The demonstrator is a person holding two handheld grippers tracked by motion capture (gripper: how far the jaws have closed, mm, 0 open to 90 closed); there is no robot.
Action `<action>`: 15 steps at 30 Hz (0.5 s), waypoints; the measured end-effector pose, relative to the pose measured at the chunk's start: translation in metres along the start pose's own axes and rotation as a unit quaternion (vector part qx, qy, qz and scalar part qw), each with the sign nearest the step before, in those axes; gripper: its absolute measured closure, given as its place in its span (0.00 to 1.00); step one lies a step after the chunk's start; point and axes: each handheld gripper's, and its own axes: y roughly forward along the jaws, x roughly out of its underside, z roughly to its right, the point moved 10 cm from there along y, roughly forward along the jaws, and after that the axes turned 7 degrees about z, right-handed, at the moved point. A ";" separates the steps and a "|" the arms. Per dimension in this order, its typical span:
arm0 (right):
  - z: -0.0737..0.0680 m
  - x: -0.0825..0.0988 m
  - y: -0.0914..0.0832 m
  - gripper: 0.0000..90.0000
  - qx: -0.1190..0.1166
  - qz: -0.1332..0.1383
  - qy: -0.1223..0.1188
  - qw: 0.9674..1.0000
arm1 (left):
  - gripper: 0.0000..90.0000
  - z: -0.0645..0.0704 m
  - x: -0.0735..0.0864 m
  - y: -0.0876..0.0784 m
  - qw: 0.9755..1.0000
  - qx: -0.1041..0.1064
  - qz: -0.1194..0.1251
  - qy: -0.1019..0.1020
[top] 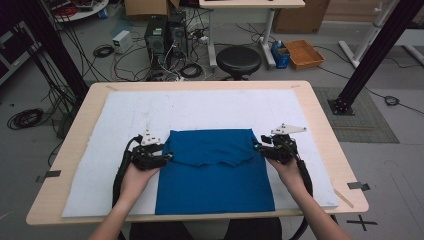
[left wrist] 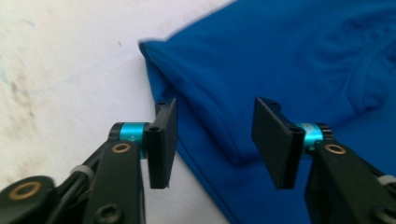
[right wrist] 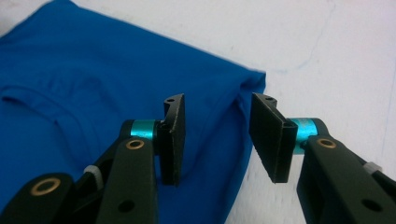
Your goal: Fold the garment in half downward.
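Left gripper & right gripper: jaws spread, gripping nothing, at opposite side edges of folded blue cotton shirt on white mat. Next grab: pinch all layers, keep both sides level.

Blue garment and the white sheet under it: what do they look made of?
The blue garment looks like soft, matte knit fabric, probably cotton jersey: it folds with rounded edges, creases gently and has a stitched collar. The white sheet looks like a matte felt or foam pad, lightly stained, with a slightly thick edge; which one is unclear.
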 end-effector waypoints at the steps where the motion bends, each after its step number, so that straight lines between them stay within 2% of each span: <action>1: -0.001 0.003 -0.001 0.64 0.001 -0.001 0.004 1.000 | 0.62 0.002 0.001 0.001 1.000 0.003 0.000 -0.004; 3: -0.003 0.009 -0.003 0.67 0.002 -0.006 0.010 1.000 | 0.67 0.004 0.003 0.002 1.000 0.002 0.000 0.003; 8: -0.003 0.021 -0.003 0.70 -0.009 -0.013 0.055 0.998 | 0.69 0.007 0.004 0.004 1.000 0.000 -0.002 0.003; 13: -0.008 0.027 0.001 0.70 -0.013 -0.026 0.056 0.998 | 0.75 0.008 0.006 0.007 1.000 0.001 -0.005 0.003; 15: -0.010 0.028 0.005 0.70 -0.012 -0.032 0.047 0.998 | 0.77 0.009 0.006 0.007 1.000 -0.001 -0.004 0.012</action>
